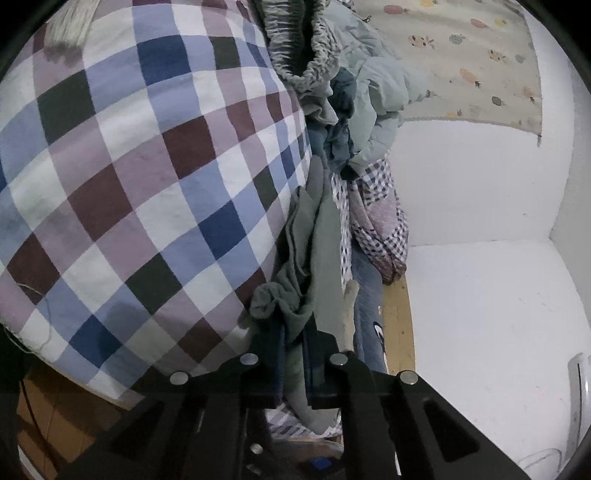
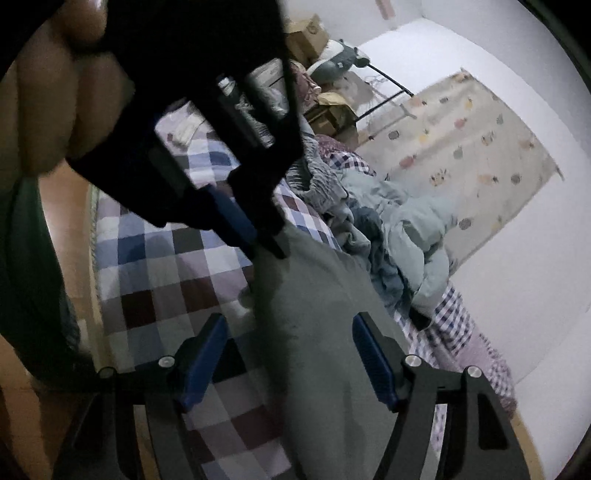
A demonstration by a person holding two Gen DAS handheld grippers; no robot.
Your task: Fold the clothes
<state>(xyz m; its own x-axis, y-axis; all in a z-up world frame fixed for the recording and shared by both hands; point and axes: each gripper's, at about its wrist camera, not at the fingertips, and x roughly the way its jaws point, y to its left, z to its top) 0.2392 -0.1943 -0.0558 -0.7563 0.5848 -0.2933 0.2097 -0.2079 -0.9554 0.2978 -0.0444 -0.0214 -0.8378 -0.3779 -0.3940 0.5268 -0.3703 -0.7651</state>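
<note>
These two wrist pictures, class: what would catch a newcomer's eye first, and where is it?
The bold checked bedcover fills the left of the left wrist view. A grey-green garment hangs over it, pinched in the shut left claw, while the right claw stands open around it. Behind, a heap of clothes lies against the white wall, under a fruit-print cloth.

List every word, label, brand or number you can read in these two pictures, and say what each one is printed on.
None can be read.
Cardboard boxes: a round mark, too blurred to read.
Wall hanging: only fruit pictures, no words.
Grey-green garment in the left claw: no label visible.
</note>
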